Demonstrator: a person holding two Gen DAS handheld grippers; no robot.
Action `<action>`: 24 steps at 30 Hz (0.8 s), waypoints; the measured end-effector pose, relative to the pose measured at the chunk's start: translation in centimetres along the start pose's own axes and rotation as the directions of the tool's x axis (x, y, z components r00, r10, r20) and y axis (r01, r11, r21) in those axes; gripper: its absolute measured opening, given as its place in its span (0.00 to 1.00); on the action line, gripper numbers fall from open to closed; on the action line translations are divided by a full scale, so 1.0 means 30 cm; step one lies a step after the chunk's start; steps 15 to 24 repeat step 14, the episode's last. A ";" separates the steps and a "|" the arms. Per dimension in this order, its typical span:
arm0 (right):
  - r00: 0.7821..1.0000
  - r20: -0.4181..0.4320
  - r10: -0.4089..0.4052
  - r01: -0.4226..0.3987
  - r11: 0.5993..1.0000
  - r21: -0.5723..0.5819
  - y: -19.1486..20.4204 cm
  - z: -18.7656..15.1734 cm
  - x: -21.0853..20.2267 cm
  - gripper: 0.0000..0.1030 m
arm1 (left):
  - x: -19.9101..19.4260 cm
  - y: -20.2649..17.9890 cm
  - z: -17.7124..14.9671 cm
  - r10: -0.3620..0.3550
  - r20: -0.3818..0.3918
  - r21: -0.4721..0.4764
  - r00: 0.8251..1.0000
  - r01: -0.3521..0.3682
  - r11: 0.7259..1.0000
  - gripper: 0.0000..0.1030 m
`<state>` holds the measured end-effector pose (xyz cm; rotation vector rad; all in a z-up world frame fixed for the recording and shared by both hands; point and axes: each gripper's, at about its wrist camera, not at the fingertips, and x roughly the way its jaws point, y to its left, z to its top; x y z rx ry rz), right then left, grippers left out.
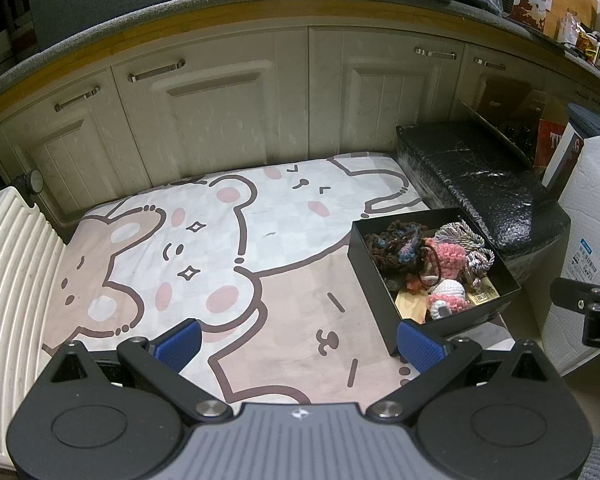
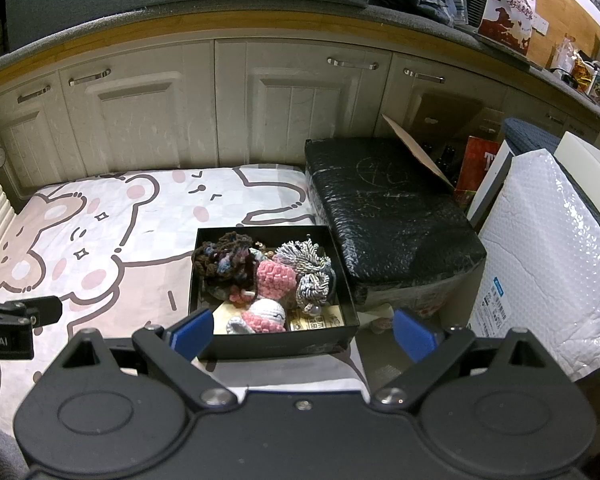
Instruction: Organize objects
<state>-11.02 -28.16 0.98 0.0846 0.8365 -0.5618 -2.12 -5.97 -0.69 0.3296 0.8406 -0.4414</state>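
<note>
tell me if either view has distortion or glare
Left wrist view: strong fisheye bend, counter edge curves, corners dark. Right wrist view: same bending, plus glare on the bubble-wrap parcel and the black wrapped box.

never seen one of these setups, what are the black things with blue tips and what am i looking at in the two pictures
They are handheld tongs, one in each of a person's hands, each with a camera looking forward along its two blue-tipped fingers. One picture comes from the left tongs, the other from the right tongs. Both are open and hold nothing. Below lies a cartoon-bear sheet, and on it an open black box filled with crochet toys and tassels. Beside it sits a black wrapped parcel, with white cabinet doors behind.
</note>
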 end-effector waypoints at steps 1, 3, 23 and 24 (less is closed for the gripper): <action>1.000 0.000 0.000 0.000 1.000 0.000 0.000 0.000 0.000 0.95 | 0.000 -0.002 -0.001 -0.001 0.000 0.000 1.000 0.001 1.000 1.00; 1.000 0.000 0.000 0.000 1.000 0.000 0.000 0.000 0.000 0.95 | 0.001 -0.006 -0.003 -0.001 -0.001 -0.001 1.000 0.001 1.000 1.00; 1.000 -0.001 0.000 0.000 1.000 0.001 0.000 0.000 -0.001 0.95 | 0.002 -0.012 -0.008 -0.007 -0.003 -0.005 1.000 0.007 1.000 1.00; 1.000 -0.001 0.000 0.000 1.000 0.001 0.000 0.000 -0.001 0.95 | 0.002 -0.012 -0.008 -0.007 -0.003 -0.005 1.000 0.007 1.000 1.00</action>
